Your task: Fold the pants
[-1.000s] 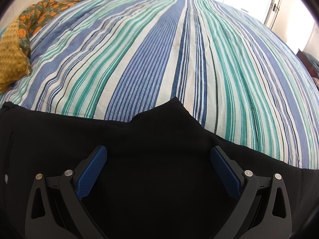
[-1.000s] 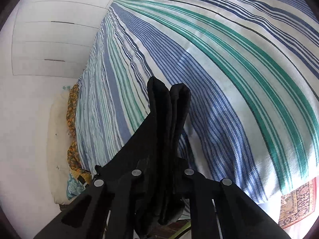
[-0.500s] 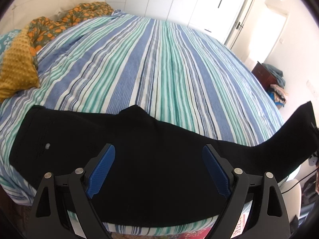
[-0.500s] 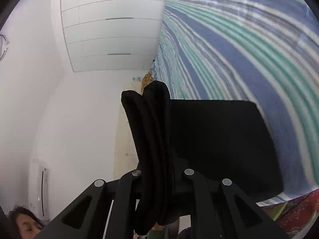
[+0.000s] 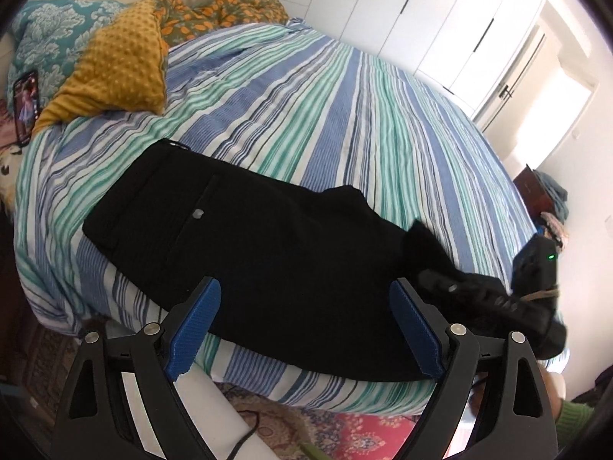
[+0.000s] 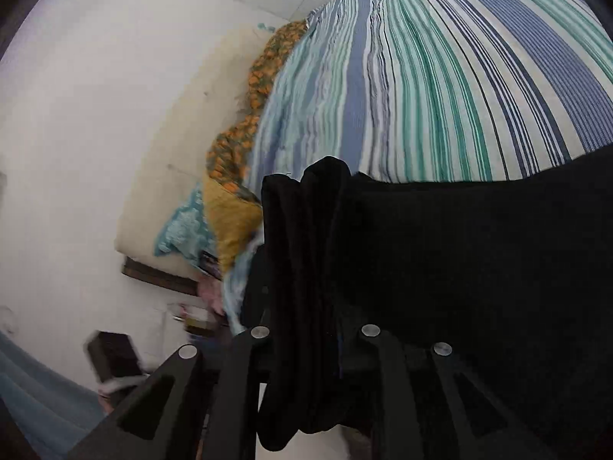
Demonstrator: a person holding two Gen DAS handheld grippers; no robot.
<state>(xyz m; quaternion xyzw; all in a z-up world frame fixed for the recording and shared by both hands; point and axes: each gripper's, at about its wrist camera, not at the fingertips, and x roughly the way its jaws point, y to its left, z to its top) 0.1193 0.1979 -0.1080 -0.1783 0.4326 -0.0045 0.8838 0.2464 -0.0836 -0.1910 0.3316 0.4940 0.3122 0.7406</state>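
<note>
The pants (image 5: 245, 253) are black and lie across the near edge of the bed (image 5: 345, 122), on its blue, green and white striped cover. The waistband end lies toward the pillows, with a small pale button (image 5: 198, 213) showing on the seat. The leg end runs off to the right, where it is bunched up and lifted off the cover.

The left hand-held gripper (image 5: 302, 329) hangs above the middle of the pants with its blue fingers (image 5: 193, 329) spread wide and nothing between them. The right hand-held gripper (image 6: 312, 329) is clamped on the gathered folds of the leg end, which stand up thick between its fingers. In the left wrist view the right hand-held gripper (image 5: 494, 299) shows at the right edge of the bed, a green light on its body.

A mustard cushion (image 5: 115, 73) and a teal patterned pillow (image 5: 49, 50) rest at the head of the bed, well apart from the pants. A phone (image 5: 26, 107) lies beside them. White wardrobe doors (image 5: 440, 19) stand beyond the bed.
</note>
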